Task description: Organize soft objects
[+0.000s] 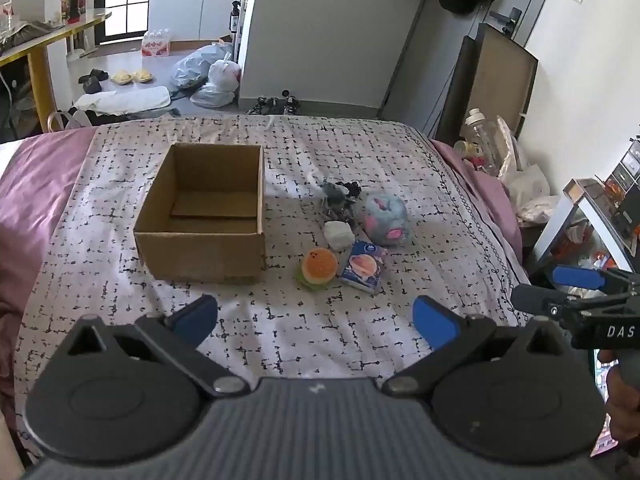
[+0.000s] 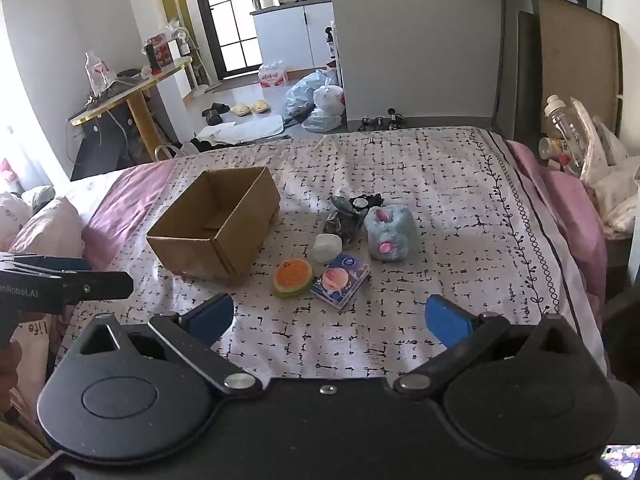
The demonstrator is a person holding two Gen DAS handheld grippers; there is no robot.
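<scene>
Both the left gripper and the right gripper hang wide apart and empty over the bed. Beside the open cardboard box lie a burger toy, a tissue pack, a white lump, a blue plush and a dark bundle, perhaps socks

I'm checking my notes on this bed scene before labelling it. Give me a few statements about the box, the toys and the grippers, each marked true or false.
1. The cardboard box holds no toys. True.
2. The burger toy lies inside the box. False: it lies on the bed cover, beside the box.
3. The left gripper is open and holds nothing. True.
4. The right gripper clamps the tissue pack. False: it is open, and the pack lies on the bed.
</scene>
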